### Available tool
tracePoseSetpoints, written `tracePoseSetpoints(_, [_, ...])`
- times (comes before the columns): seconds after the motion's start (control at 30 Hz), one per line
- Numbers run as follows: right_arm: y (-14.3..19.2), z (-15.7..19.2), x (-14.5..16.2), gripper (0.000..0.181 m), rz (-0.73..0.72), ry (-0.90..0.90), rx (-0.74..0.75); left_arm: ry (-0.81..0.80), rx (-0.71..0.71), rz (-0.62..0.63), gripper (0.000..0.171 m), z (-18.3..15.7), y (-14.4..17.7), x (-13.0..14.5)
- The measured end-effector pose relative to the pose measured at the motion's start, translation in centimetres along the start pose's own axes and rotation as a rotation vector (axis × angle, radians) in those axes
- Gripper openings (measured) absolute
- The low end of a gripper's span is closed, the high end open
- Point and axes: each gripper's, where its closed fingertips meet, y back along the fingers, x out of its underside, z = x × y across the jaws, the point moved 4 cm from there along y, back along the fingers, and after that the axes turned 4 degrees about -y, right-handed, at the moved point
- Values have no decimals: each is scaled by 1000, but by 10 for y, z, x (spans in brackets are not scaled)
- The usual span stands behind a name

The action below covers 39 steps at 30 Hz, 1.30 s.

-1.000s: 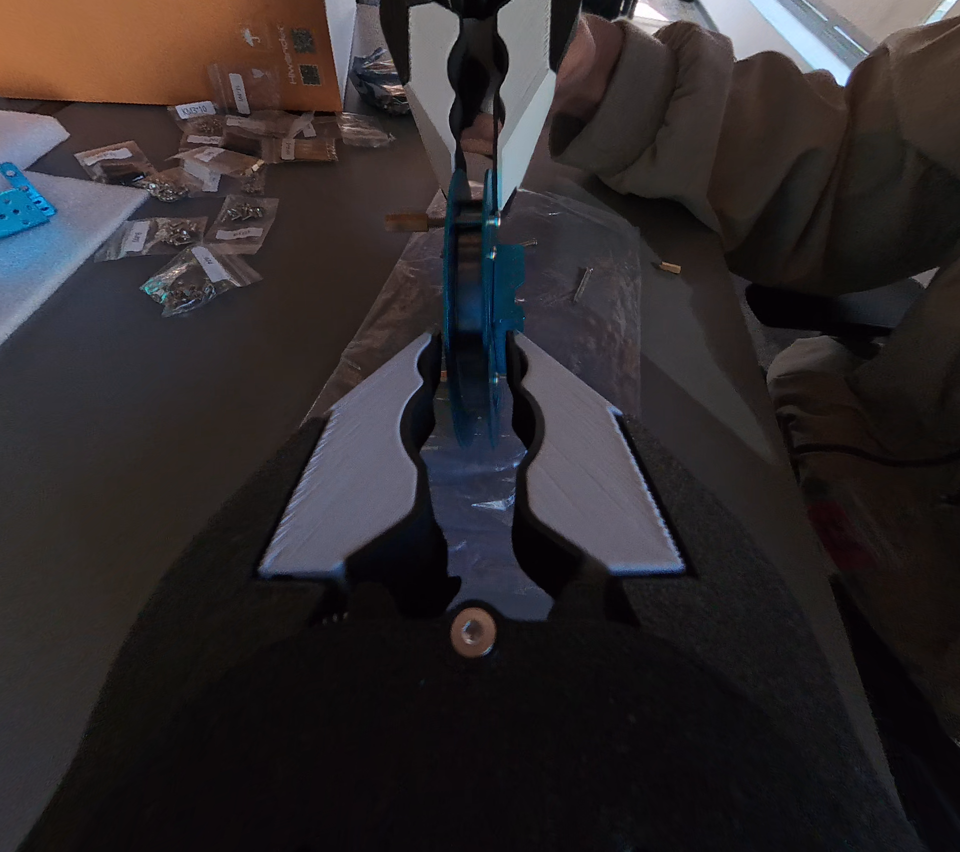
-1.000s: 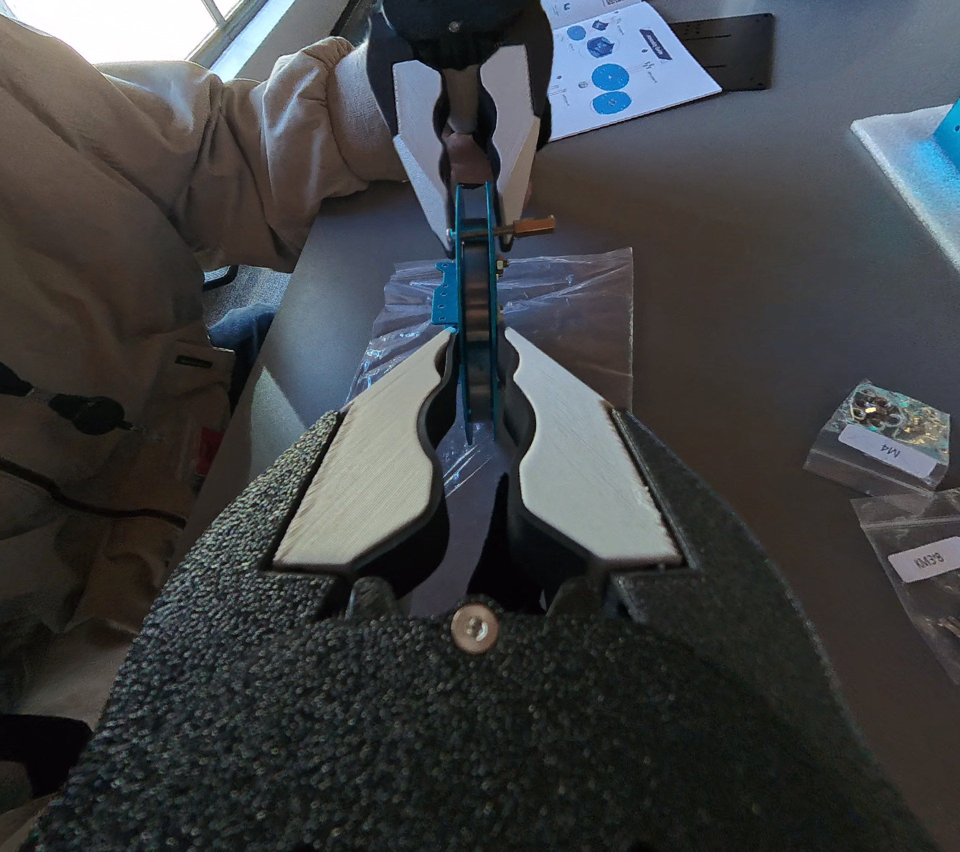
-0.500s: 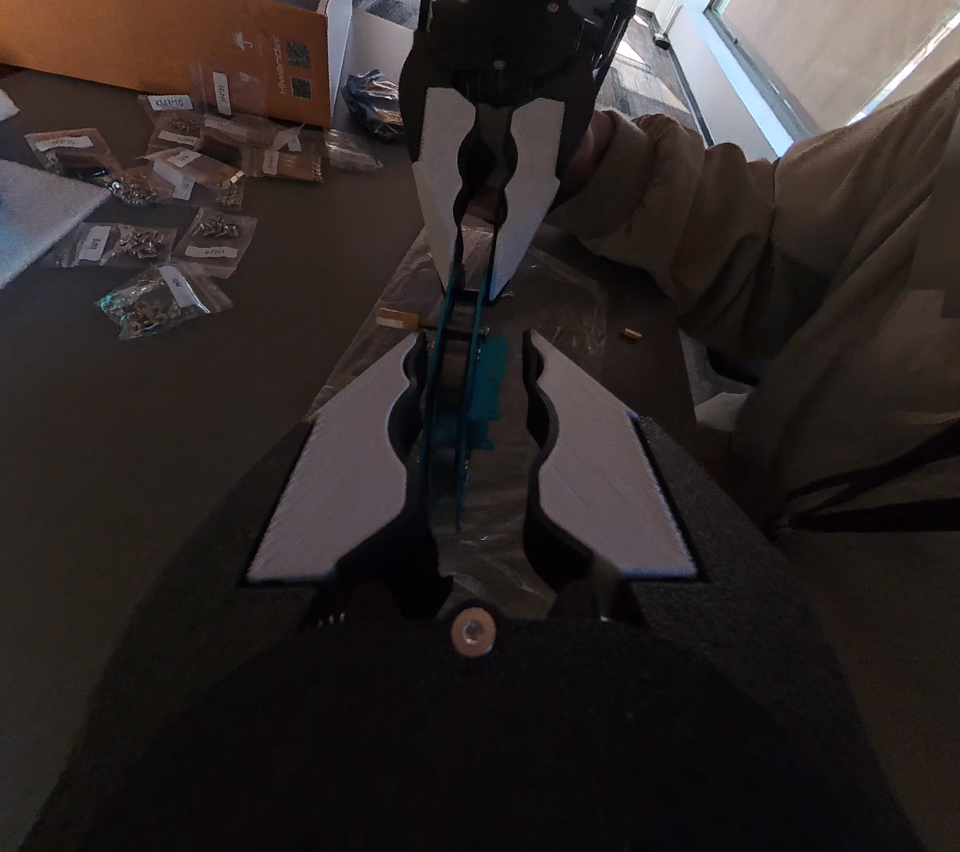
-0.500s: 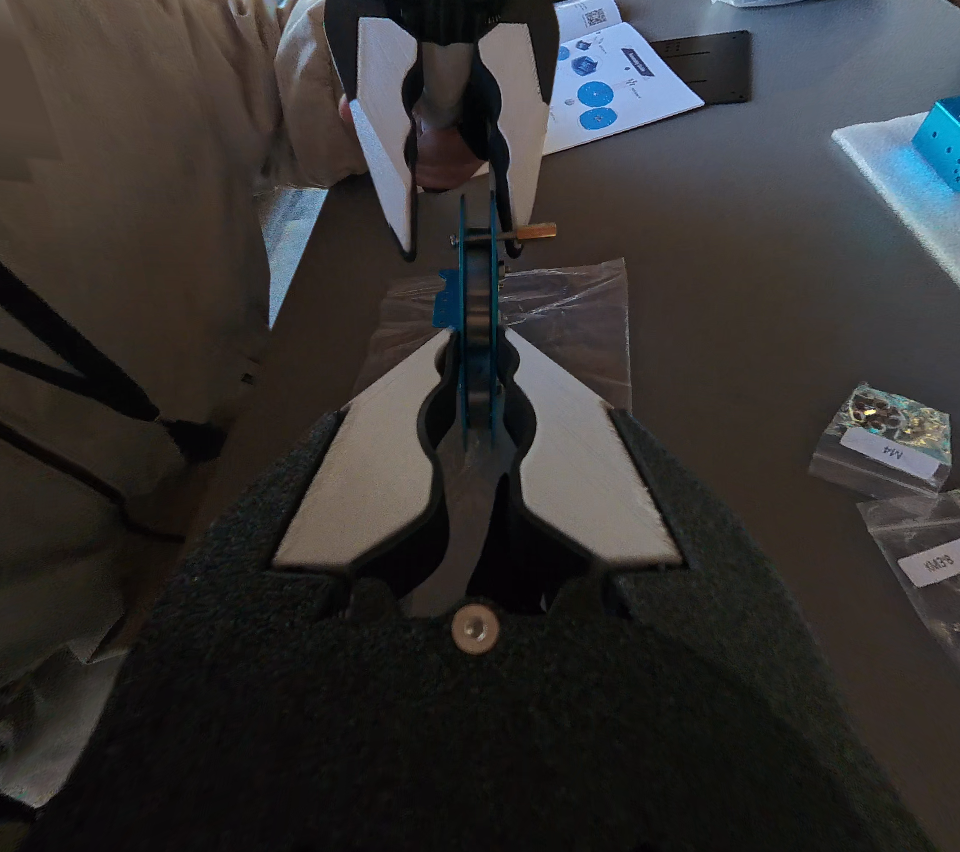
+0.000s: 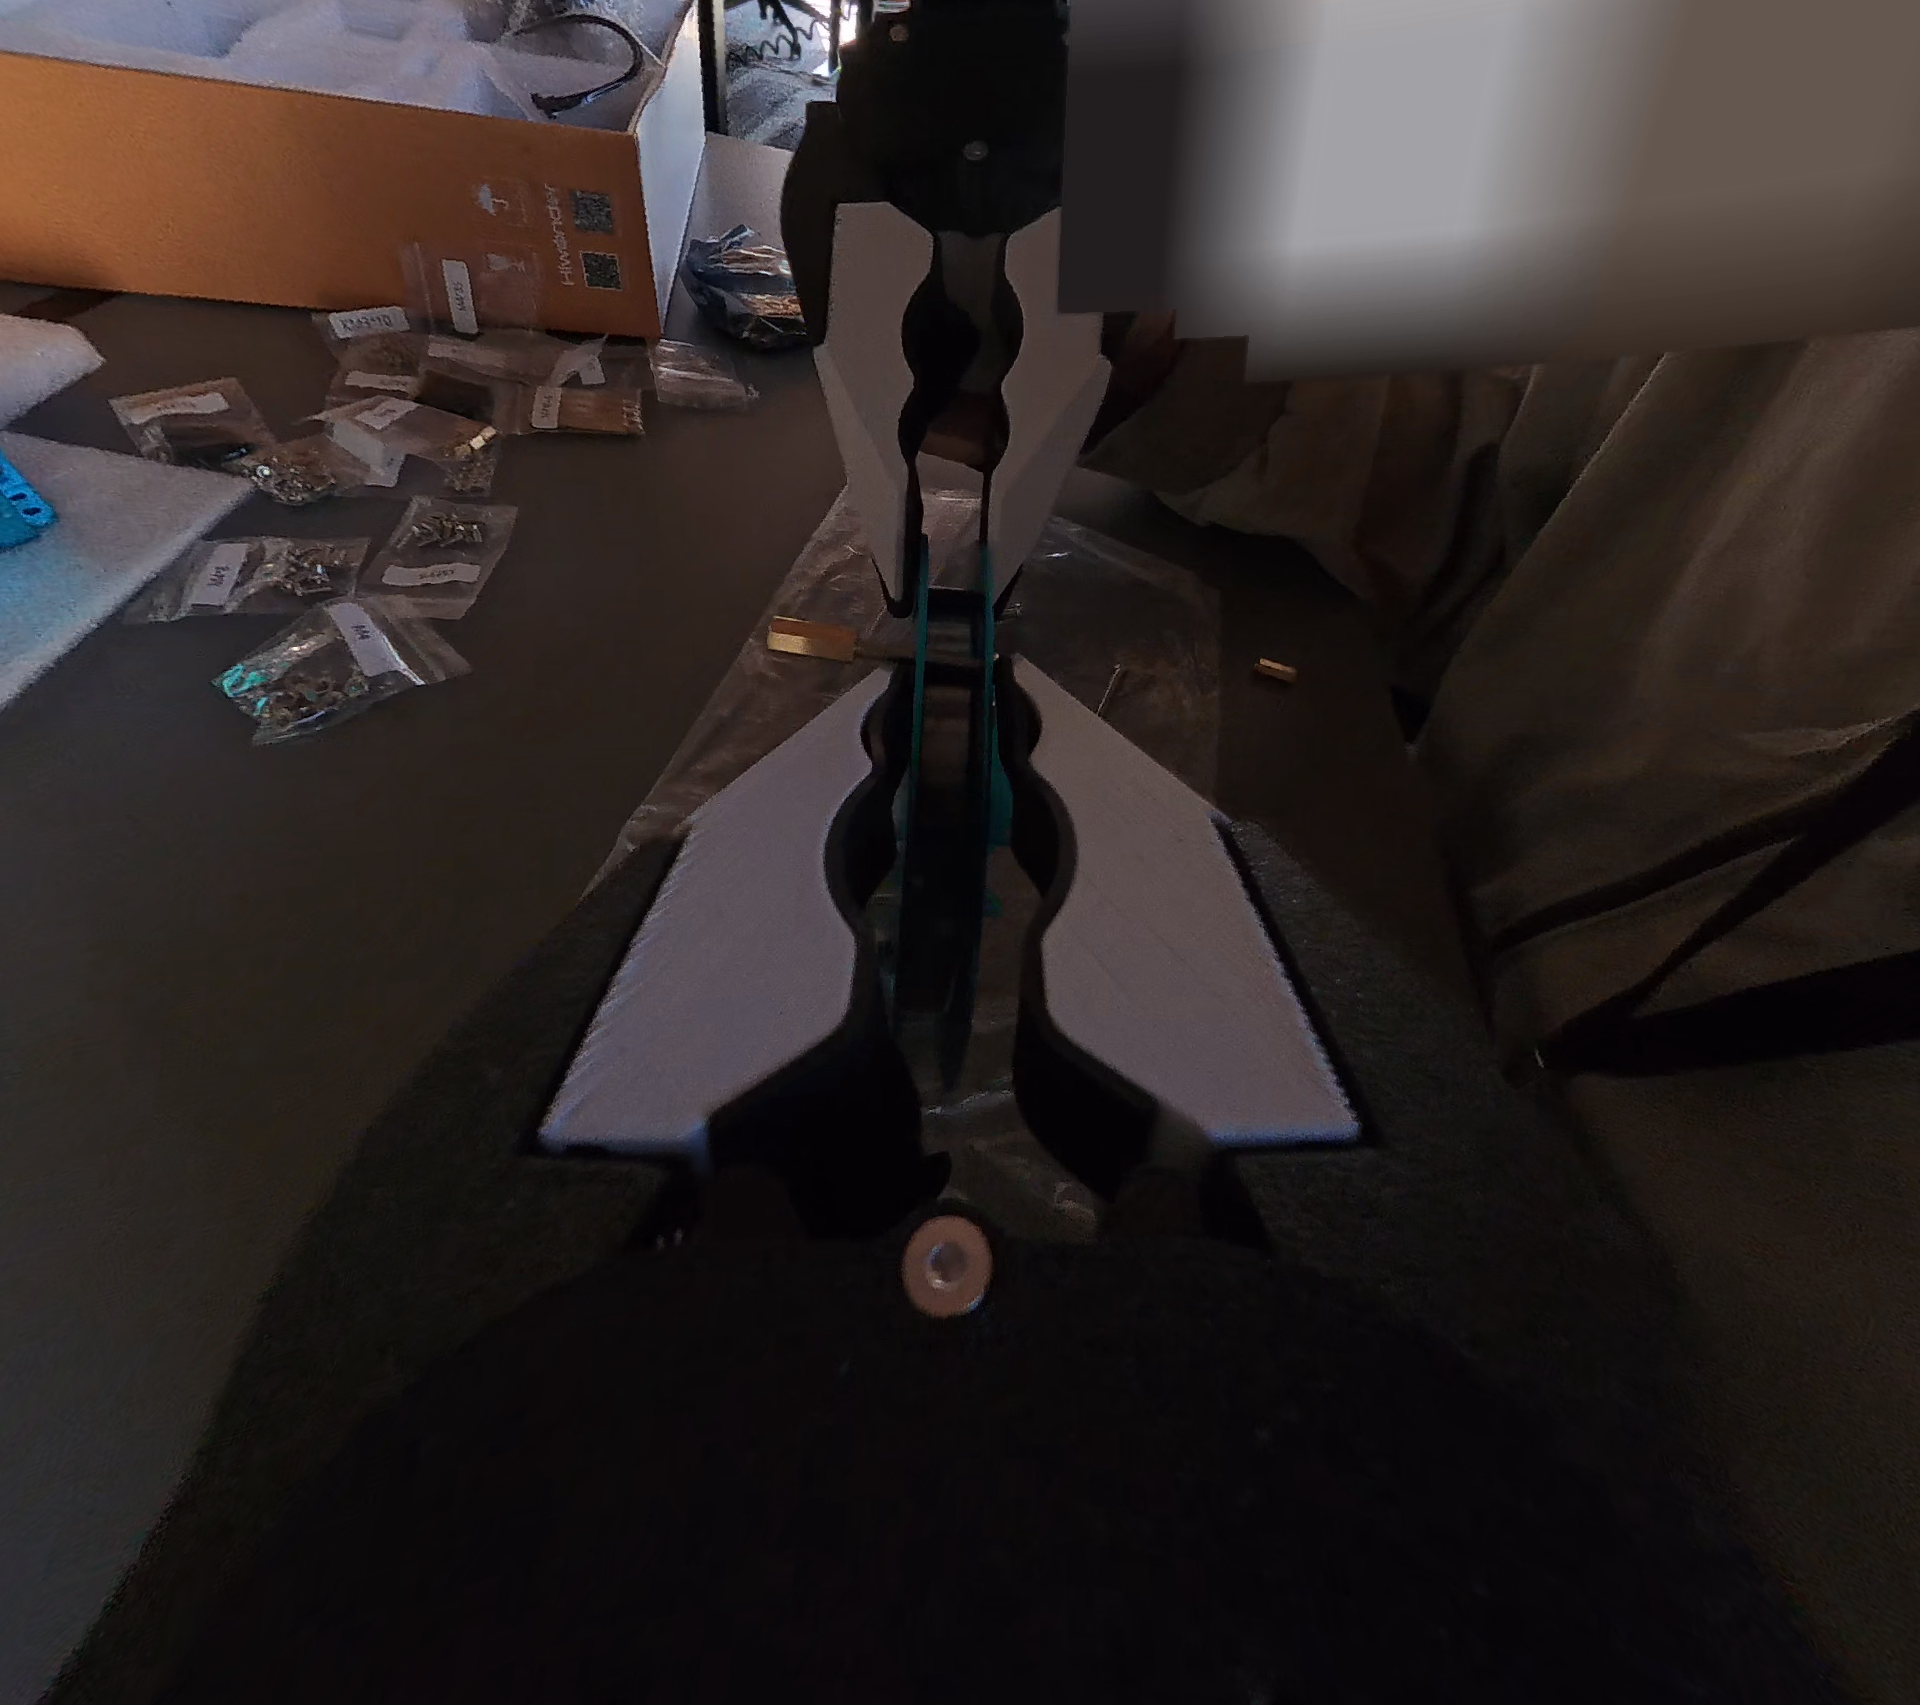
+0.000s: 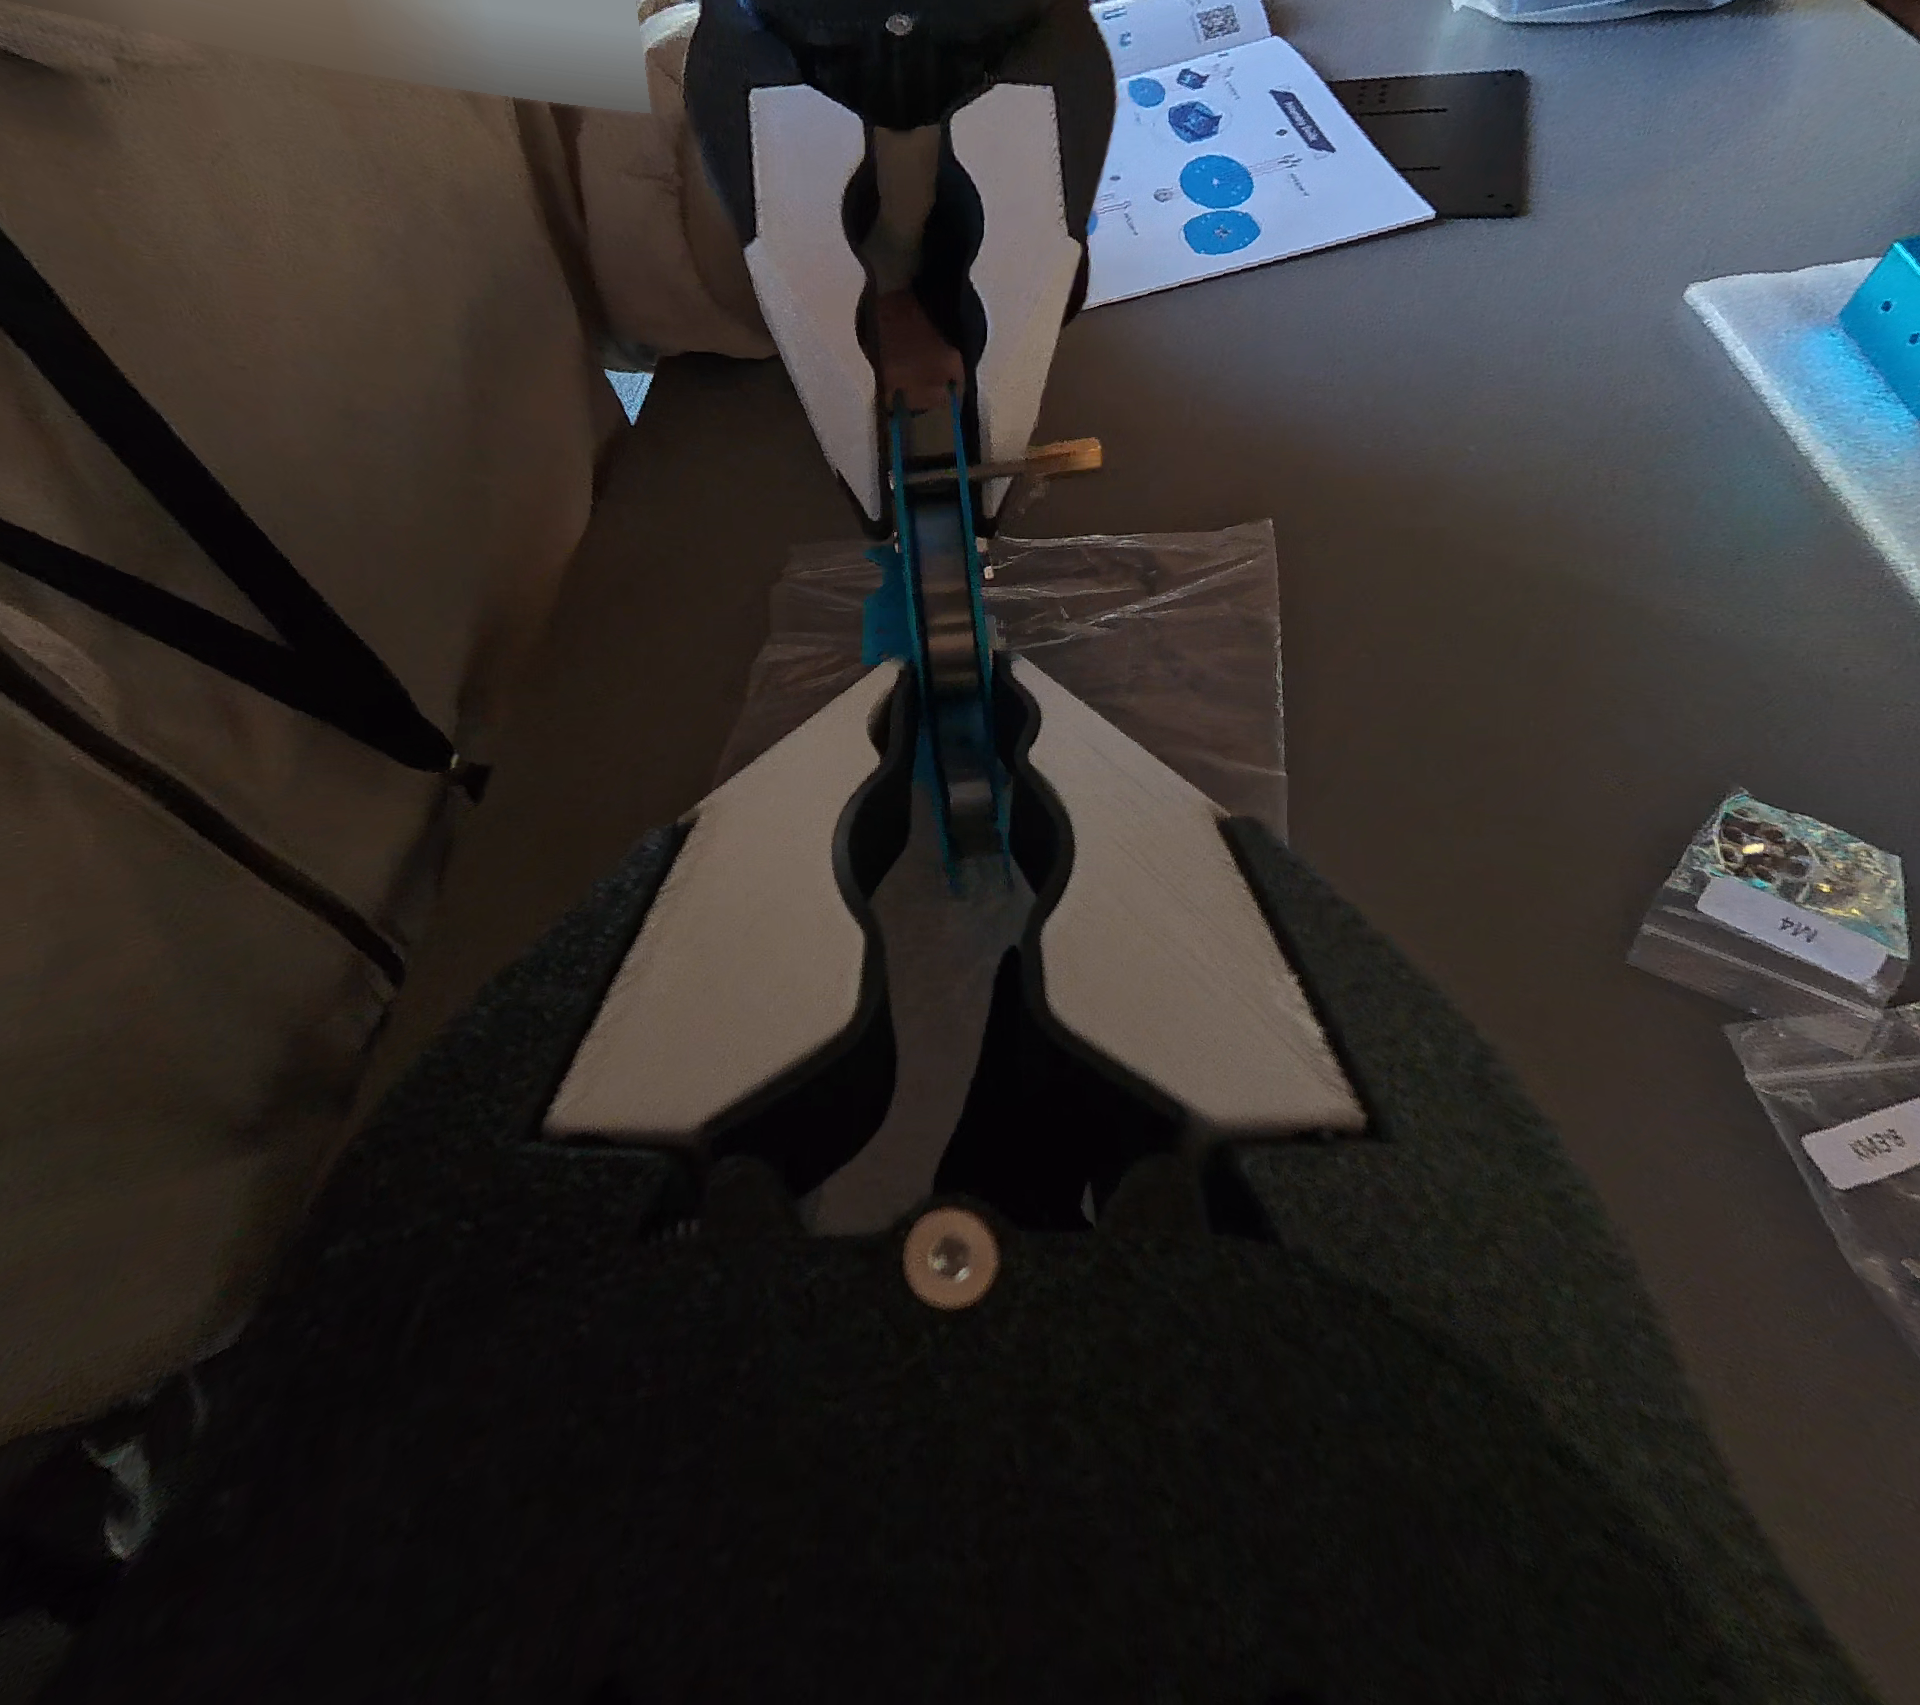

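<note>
A blue wheel assembly [image 5: 914, 772], two thin blue discs with a black part between them, is held edge-on above a clear plastic bag [image 6: 1143, 637] on the grey table. My left gripper [image 5: 953, 673] is shut on one end of it. My right gripper [image 6: 956, 673] is shut on the other end, facing the left one. The right gripper also shows in the left wrist view [image 5: 945, 606], and the left gripper in the right wrist view [image 6: 935, 512]. The assembly also shows in the right wrist view [image 6: 940, 616]. A brass standoff [image 6: 1065, 455] sticks out sideways from it.
An orange cardboard box [image 5: 312, 201] and several small bags of hardware [image 5: 332, 668] lie to the left. A loose brass standoff [image 5: 1273, 671] lies by the bag. An open booklet [image 6: 1247, 169], a black plate [image 6: 1444, 138] and white foam [image 6: 1787, 367] lie beyond. A beige sleeve [image 6: 260, 512] is close by. Less than 4 cm separates the two grippers' tips. The black plate [image 6: 1444, 138] is about equally far from each gripper, around 40 cm.
Half a second ago my left gripper was open and lifted off the assembly. It has come back down and closed on it. The right gripper has kept its hold.
</note>
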Motion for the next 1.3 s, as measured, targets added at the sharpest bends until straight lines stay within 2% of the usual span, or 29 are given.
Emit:
tracePoseSetpoints(0.2, [0, 1, 1, 14, -6, -20, -37, -59, -12, -5, 13, -2, -1, 0])
tracePoseSetpoints(0.3, [4, 1, -3, 26, -12, -82, -87, -53, 11, -9, 13, 1, -2, 0])
tracePoseSetpoints(0.43, [14, 4, -19, 47, 134, -83, -154, -53, 75, -33, 14, 3, 1, 1])
tracePoseSetpoints(0.5, [12, 0, -31, 40, 178, -34, -208, -53, 94, -45, 13, 3, 1, 1])
tracePoseSetpoints(0.6, [4, -10, -51, 29, 20, -115, -426, -93, 113, -61, 13, -1, 2, 3])
tracePoseSetpoints(0.67, [-5, -27, -46, 32, -18, -271, -557, -120, 117, -63, 13, -4, 3, 3])
tracePoseSetpoints(0.73, [-13, -39, -39, 27, -116, -357, -639, -137, 117, -65, 13, -5, 5, 4])
tracePoseSetpoints(0.8, [-15, -38, -34, 24, -178, -380, -748, -140, 129, -76, 13, -6, 7, 5])
tracePoseSetpoints(0.87, [-21, -38, -31, 24, -186, -337, -767, -158, 161, -89, 13, -7, 10, 6])
tracePoseSetpoints(0.93, [-23, -35, -36, 19, -152, -233, -735, -150, 201, -100, 13, -6, 13, 8])
tracePoseSetpoints(1.0, [-19, -24, -47, 17, -129, 3, -642, -124, 251, -99, 13, -5, 16, 9])
tracePoseSetpoints(1.07, [-16, -18, -55, 18, -61, 256, -468, -109, 294, -97, 13, -6, 20, 10])
tracePoseSetpoints(1.2, [-24, -19, -41, 37, 215, 691, -53, -116, 375, -79, 13, -11, 23, 11])
tracePoseSetpoints(1.27, [-32, -8, -32, 46, 227, 904, 74, -102, 418, -71, 13, -13, 27, 13])
tracePoseSetpoints(1.3, [-36, -1, -27, 45, 223, 1021, 127, -100, 427, -69, 13, -13, 28, 13])
